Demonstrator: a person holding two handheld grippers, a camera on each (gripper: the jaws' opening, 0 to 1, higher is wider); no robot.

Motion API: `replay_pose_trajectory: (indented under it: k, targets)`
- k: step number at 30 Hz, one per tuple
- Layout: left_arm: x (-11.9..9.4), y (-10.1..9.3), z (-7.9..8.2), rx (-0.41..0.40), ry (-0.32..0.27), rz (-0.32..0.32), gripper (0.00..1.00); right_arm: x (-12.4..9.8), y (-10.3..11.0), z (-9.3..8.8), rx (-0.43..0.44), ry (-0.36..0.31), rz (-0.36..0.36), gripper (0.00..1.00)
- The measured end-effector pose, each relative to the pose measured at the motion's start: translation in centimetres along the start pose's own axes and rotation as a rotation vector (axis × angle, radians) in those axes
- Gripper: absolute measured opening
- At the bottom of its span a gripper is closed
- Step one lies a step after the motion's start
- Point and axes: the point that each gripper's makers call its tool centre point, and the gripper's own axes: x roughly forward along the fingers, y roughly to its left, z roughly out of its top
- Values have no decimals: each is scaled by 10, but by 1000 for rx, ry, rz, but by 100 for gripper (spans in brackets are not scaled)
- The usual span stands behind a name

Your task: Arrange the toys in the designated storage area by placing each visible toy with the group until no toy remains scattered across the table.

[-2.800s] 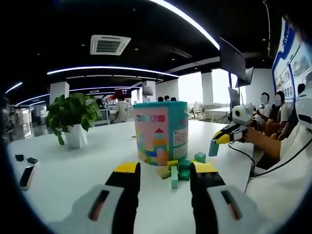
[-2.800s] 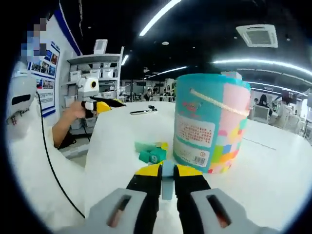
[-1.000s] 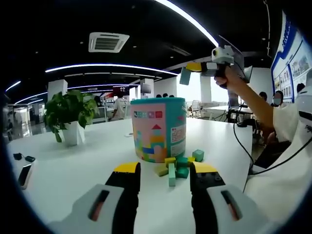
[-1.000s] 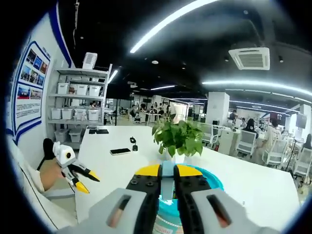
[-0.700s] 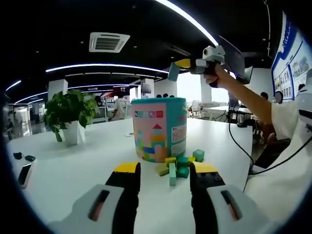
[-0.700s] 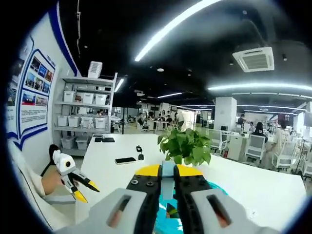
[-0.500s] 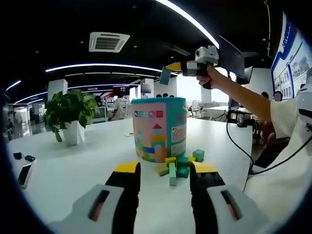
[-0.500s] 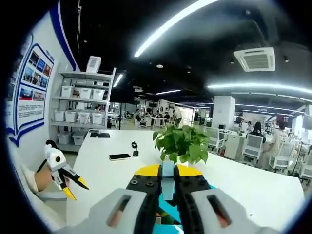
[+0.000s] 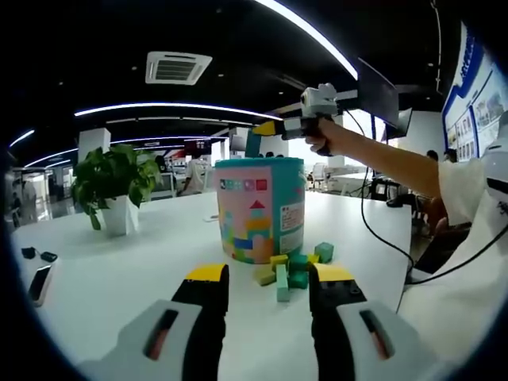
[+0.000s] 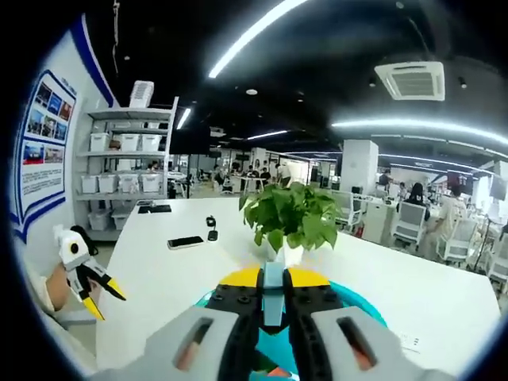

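A tall teal and pink toy bucket (image 9: pixel 260 208) stands on the white table (image 9: pixel 119 278). At its foot lies a small heap of green, teal and yellow blocks (image 9: pixel 290 270). My left gripper (image 9: pixel 270 276) rests low in front of that heap, open, with nothing between its jaws. A hand holds my right gripper (image 9: pixel 260 133) just above the bucket's mouth, shut on a teal block (image 9: pixel 252 144). In the right gripper view the teal block (image 10: pixel 272 300) sits between the shut jaws of that gripper (image 10: pixel 272 282), over the bucket's teal rim (image 10: pixel 353 305). The left gripper (image 10: pixel 103 300) shows at far left.
A potted plant (image 9: pixel 115 186) stands on the table to the left of the bucket; the plant (image 10: pixel 290 214) lies beyond the bucket. Phones (image 9: pixel 41 286) and small dark items lie at the table's left. A phone (image 10: pixel 184 242) lies on the far table. A cable (image 9: pixel 381 238) hangs from the right gripper.
The right gripper rose from the table with the teal block, then moved left and down until it hangs over the bucket's mouth. The left gripper and the block heap stayed put.
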Motion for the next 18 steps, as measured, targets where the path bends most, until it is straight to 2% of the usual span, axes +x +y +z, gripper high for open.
replay_pose_trajectory:
  k: [2,7,9,11,12,14,18]
  targets:
    - [0,-1,0,0,0,-2,41,2,1,-7,-11,28,1,9]
    - [0,-1,0,-1,1,-2,41,5,6,-18,-44,43,26,10]
    - [1,-2,0,0,1,-4,41,4,3,-19,-40,46,2,14]
    - [1,-2,0,1,-1,-3,41,2,1,-13,18,18,-6,33]
    - [0,-2,0,1,-1,-3,41,0,0,-5,42,-18,-6,38]
    - [0,-2,1,2,-1,-2,41,-8,-4,4,12,-46,-27,39]
    - [0,-1,1,1,-2,0,41,-29,2,15,-38,-105,-32,41]
